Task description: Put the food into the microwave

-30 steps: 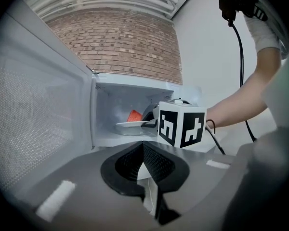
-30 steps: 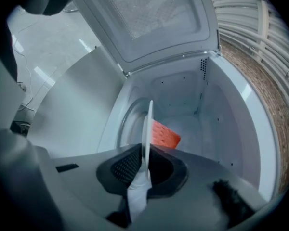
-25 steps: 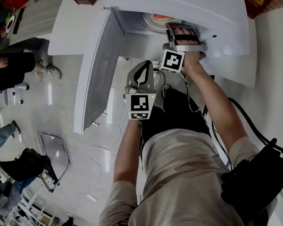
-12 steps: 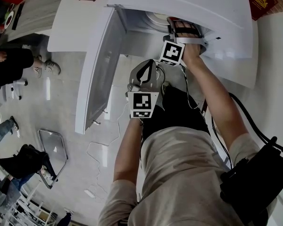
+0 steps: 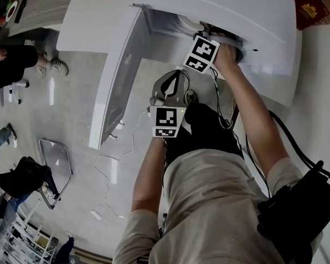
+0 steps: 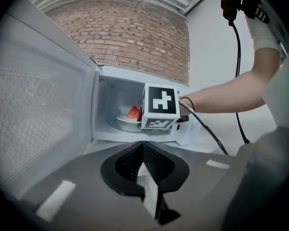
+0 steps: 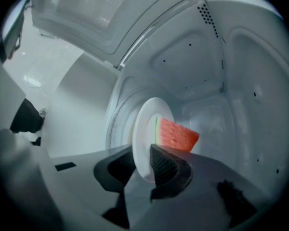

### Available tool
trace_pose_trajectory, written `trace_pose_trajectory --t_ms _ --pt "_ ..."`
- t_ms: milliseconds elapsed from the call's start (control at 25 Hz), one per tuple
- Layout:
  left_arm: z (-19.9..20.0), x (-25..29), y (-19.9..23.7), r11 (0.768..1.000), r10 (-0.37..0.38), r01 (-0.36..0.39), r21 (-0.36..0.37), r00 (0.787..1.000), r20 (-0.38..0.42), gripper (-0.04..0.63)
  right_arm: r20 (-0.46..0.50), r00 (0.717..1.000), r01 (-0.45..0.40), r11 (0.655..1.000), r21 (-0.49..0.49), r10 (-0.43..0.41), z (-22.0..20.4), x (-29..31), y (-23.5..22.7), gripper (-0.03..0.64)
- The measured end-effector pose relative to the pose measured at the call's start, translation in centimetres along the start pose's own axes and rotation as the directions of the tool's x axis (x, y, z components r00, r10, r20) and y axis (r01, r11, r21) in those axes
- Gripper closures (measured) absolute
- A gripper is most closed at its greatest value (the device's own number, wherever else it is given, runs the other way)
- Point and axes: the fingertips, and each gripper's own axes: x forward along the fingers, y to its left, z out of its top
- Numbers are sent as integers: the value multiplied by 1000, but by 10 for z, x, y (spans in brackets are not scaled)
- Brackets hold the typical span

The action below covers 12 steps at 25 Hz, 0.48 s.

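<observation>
A red watermelon slice (image 7: 177, 134) lies on a white plate (image 7: 145, 129) inside the open white microwave (image 5: 247, 15), over its glass turntable (image 7: 116, 124). My right gripper (image 7: 143, 165) reaches into the cavity. Its jaws have just been opening, and the plate's near rim still stands between them with a slim gap at the left pad. In the left gripper view the slice (image 6: 133, 113) and plate (image 6: 126, 122) show behind the right gripper's marker cube (image 6: 160, 106). My left gripper (image 5: 169, 86) hangs in front of the microwave, jaws together and empty.
The microwave door (image 5: 118, 76) swings open to the left, close to the left gripper. A red booklet (image 5: 309, 7) lies on the surface beside the microwave. On the floor are a white cable (image 5: 118, 158) and a metal tray (image 5: 55, 169). People stand at the far left.
The right hand has pushed a little deeper into the microwave and tipped, its marker cube turning. The left gripper has stayed where it was.
</observation>
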Motion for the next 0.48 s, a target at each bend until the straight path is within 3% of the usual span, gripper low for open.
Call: trace_pose_trajectory --t_ms 200,480 --pt "4 -1 -2 1000 10 -10 -26 1000 -8 588 32 994 -103 993 56 101 1 -5 0 509" --pt "1 -3 -6 999 19 -20 -41 1000 -11 588 92 987 -141 989 52 135 6 -19 6 468"
